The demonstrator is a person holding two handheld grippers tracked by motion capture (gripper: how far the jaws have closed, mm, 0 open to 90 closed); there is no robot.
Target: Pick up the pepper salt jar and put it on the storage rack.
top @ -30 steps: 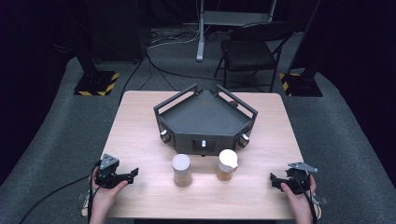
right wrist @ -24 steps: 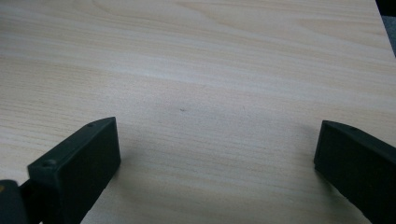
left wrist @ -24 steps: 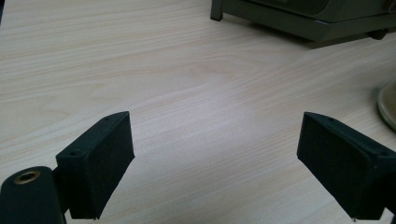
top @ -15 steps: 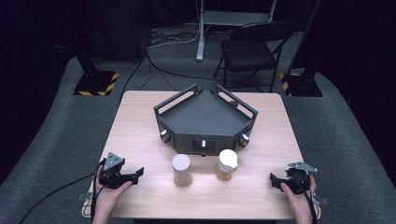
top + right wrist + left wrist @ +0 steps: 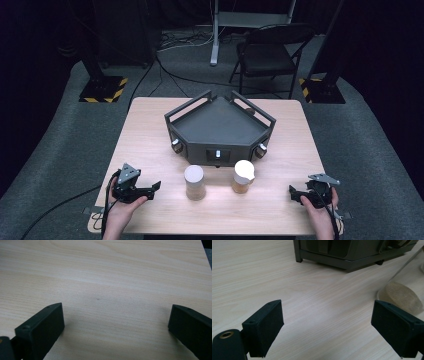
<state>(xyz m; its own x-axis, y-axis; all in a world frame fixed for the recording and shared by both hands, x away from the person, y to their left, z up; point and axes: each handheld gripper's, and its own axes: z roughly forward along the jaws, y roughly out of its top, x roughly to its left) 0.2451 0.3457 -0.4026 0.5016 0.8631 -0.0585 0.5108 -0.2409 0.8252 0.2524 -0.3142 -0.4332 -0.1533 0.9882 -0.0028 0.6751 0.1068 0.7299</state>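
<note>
In the high view, the left gripper (image 5: pixel 150 189) lies level, aimed at 3 o'clock toward the near jar (image 5: pixel 194 182). The right gripper (image 5: pixel 294 193) aims at 9 o'clock. In the left gripper view the jaws gape empty, jar at 3 o'clock. In the right gripper view the jaws spread wide over the bare table (image 5: pixel 105 277).

Beyond the light wooden counter (image 5: pixel 150 130)

Dark grey five-sided metal tray with railed walls (image 5: pixel 220 125) at mid-counter; behind, on grey carpet, a black folding chair (image 5: pixel 267 55), a grey metal stand post (image 5: pixel 215 35), two black posts on yellow-and-black striped bases (image 5: pixel 102 89).
</note>
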